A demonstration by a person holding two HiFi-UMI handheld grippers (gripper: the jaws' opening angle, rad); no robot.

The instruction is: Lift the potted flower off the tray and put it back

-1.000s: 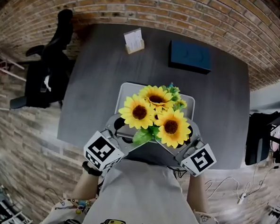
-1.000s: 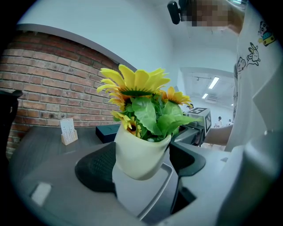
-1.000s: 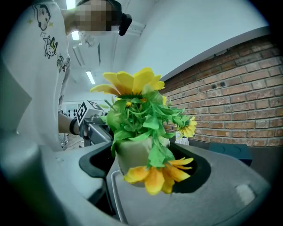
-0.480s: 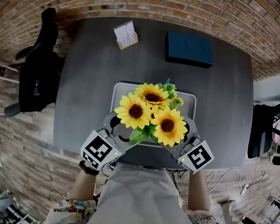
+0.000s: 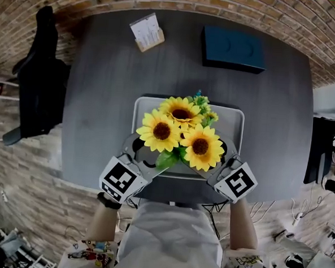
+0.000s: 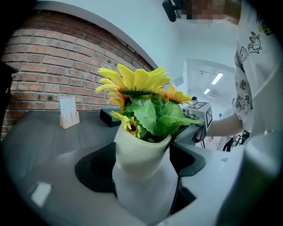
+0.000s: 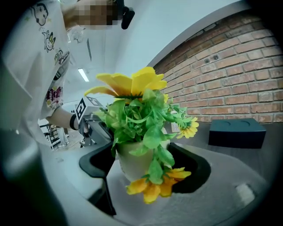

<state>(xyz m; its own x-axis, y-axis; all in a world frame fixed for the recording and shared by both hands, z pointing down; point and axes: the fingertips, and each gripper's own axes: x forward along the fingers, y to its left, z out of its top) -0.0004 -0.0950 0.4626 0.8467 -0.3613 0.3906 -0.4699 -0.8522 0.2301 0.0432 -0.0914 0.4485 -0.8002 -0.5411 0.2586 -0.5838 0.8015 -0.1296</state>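
1. Potted flower (image 5: 179,138): smooth cream pot (image 6: 140,152), tapered, with yellow sunflower heads and glossy green leaves.
2. My left gripper (image 5: 140,157) and right gripper (image 5: 222,160) each had their fingers spread wide, clamped on the pot from opposite sides.
3. It sat over the near half of the grey round-cornered tray (image 5: 237,122); I couldn't tell if it touched.
4. Dark wood-grain table (image 5: 103,75), brick wall (image 5: 232,7) beyond.
5. Dark blue box (image 5: 234,48) and card stand (image 5: 146,32) were well apart at the far edge, with bare table on both sides of the tray.

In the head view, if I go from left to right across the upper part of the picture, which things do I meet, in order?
black chair → paper card in a wooden stand → dark blue box
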